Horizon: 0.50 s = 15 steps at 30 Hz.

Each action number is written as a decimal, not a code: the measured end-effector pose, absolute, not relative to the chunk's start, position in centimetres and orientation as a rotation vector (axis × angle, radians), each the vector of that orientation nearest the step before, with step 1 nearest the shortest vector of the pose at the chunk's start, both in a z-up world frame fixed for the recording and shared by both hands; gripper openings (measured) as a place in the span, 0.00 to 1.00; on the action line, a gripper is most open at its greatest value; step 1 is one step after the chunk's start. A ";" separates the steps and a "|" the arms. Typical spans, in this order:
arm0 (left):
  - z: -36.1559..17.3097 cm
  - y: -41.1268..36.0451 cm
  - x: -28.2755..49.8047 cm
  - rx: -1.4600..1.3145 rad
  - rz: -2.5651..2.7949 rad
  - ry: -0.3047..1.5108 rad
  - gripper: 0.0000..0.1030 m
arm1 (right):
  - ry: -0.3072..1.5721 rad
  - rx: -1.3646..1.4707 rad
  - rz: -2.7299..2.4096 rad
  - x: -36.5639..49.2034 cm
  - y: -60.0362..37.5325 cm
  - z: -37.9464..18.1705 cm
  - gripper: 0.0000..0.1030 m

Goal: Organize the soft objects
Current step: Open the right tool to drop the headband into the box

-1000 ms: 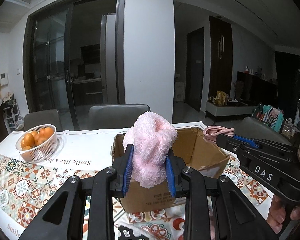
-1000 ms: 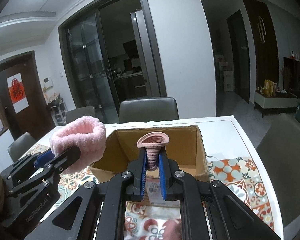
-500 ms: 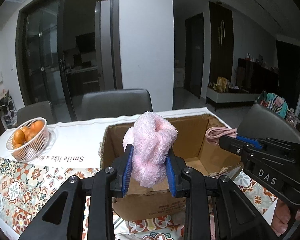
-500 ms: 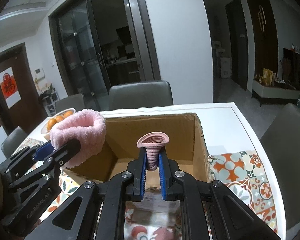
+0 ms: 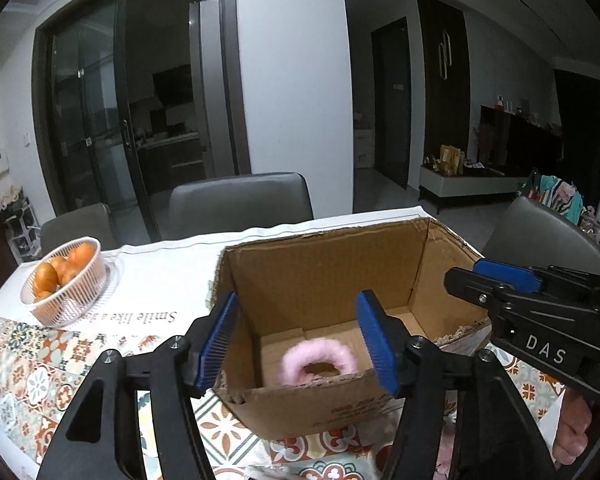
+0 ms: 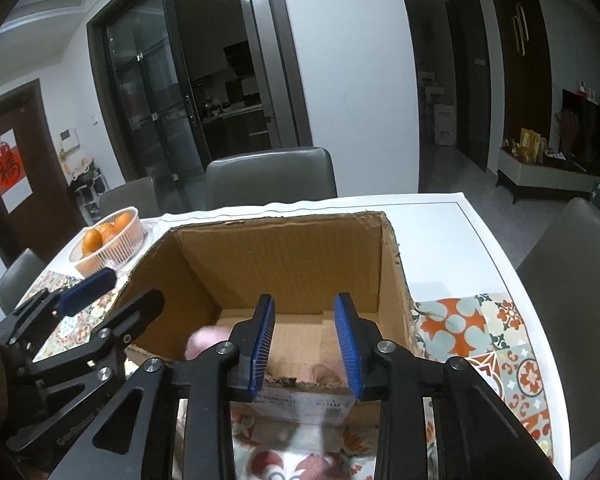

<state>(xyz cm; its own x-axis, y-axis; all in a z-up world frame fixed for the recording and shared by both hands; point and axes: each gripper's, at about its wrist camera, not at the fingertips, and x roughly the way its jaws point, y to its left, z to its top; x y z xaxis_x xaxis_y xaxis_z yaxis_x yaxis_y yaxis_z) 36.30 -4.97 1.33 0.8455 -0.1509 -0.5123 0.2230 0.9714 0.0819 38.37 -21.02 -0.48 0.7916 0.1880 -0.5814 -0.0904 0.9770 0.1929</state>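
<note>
An open cardboard box [image 5: 324, 264] stands on the patterned table; it also shows in the right wrist view [image 6: 284, 256]. A fluffy pink ring [image 5: 318, 362] lies on the box floor. My left gripper [image 5: 300, 340] is open and empty above the box's near wall. My right gripper [image 6: 305, 344] is open and empty over the near wall too. In the right wrist view a blurred pink shape [image 6: 204, 342] and a ribbed pink piece [image 6: 326, 374] lie low inside the box. The right gripper's body [image 5: 540, 312] shows in the left wrist view, the left gripper's body [image 6: 72, 320] in the right.
A white basket of oranges [image 5: 62, 280] stands at the table's far left, also in the right wrist view [image 6: 108, 242]. Grey chairs [image 5: 240, 204] line the far side, and another chair [image 6: 572, 280] stands to the right. Something pink [image 6: 312, 448] lies blurred on the table before the box.
Both grippers moved forward over the box and opened. The fluffy pink ring dropped from the left gripper into the box; the ribbed pink piece left the right gripper and went in too.
</note>
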 end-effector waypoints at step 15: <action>4.5 -3.8 30.3 0.152 -0.167 0.466 0.68 | 0.576 0.157 0.133 32.4 -20.9 2.4 0.42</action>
<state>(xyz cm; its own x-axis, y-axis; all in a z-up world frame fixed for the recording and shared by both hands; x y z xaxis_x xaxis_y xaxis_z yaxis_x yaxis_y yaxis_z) 30.28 -3.78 4.51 0.8800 -0.1253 -0.4581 0.1944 0.9751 0.1068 32.45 -20.90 2.38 0.8306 0.1687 -0.5308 -0.0811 0.9795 0.1844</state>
